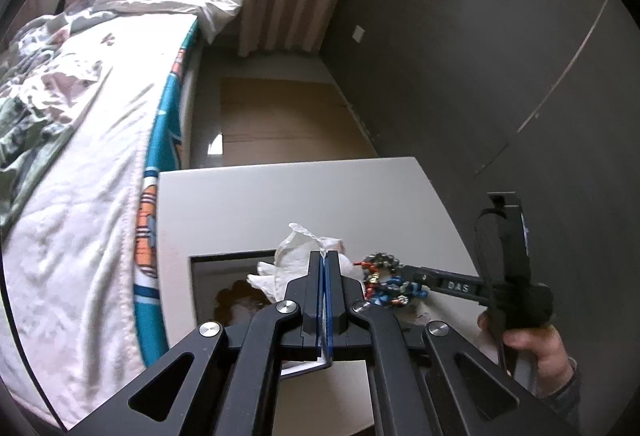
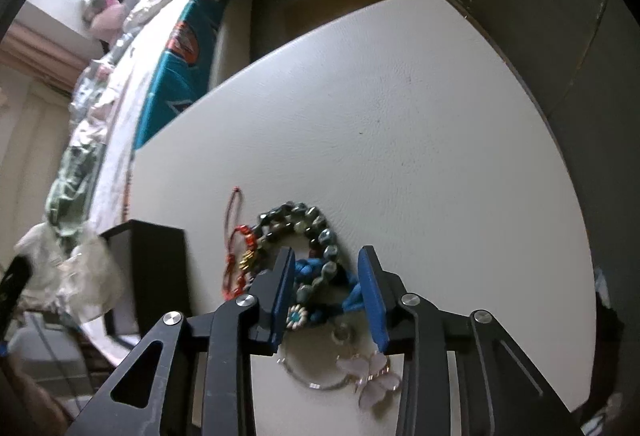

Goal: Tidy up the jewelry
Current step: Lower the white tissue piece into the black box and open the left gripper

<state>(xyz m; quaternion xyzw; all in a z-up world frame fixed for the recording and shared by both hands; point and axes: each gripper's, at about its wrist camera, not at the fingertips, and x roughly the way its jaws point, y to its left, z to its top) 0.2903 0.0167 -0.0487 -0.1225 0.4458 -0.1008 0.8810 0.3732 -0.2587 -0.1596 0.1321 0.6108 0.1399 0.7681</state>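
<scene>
Crumpled white tissue paper [image 1: 296, 256] sits pinched between the pressed-together blue-padded jaws of the left gripper [image 1: 325, 256], above the open dark box [image 1: 224, 276] on the white table [image 1: 280, 196]. Just to the right lies the jewelry heap: a red cord bracelet [image 2: 240, 256], a grey-green stone bead bracelet [image 2: 320, 232], a blue braided fabric band [image 2: 352, 296] and a thin wire ring with a pale pink butterfly charm [image 2: 376, 376]. Over this heap the right gripper [image 2: 328, 292] stands with jaws apart, straddling the blue band and beads without pressing them.
</scene>
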